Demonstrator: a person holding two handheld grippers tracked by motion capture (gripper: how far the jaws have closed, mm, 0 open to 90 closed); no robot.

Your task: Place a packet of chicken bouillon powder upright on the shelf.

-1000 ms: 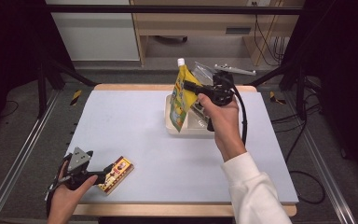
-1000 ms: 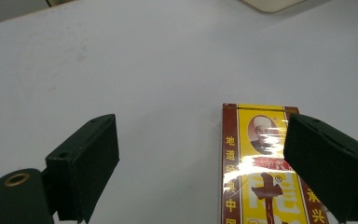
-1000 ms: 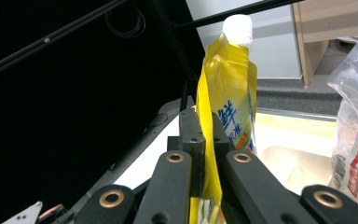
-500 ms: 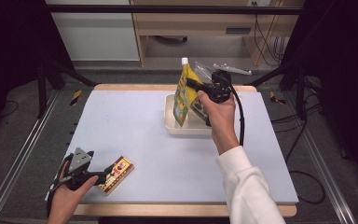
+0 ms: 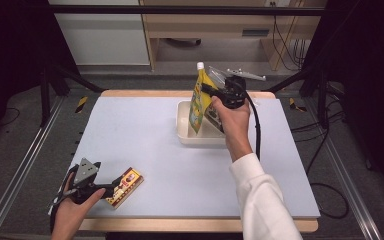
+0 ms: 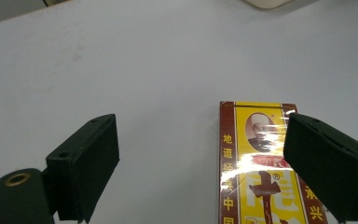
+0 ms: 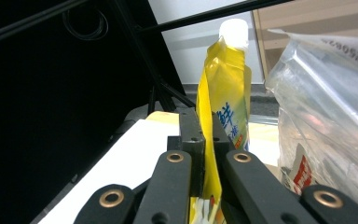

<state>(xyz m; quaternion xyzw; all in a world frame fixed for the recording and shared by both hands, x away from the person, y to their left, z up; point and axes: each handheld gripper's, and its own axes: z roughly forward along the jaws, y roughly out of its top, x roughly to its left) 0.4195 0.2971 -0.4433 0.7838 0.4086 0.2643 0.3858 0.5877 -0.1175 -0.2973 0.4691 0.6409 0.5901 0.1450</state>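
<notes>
A yellow spouted pouch (image 5: 198, 100) with a white cap hangs upright over the cream tray (image 5: 185, 131) at the table's far middle, its bottom inside the tray. My right gripper (image 5: 206, 90) is shut on the pouch's edge; in the right gripper view the black jaws pinch the yellow pouch (image 7: 223, 112) flat. Near the front left, my left gripper (image 5: 111, 186) stands open on the table beside a red and yellow box (image 5: 125, 186). In the left gripper view the box (image 6: 265, 168) lies under the right fingertip (image 6: 328, 168), with the left one on bare table.
A clear plastic bag (image 7: 331, 112) with printed packets stands in the tray behind the pouch. The pale blue mat (image 5: 145, 130) covers the table. Black frame bars rise at both sides, and a cable (image 5: 256, 130) trails from my right gripper.
My right hand has carried the pouch a little toward the far side and lower, so its bottom now sits in the tray. The left hand and the box stay still.
</notes>
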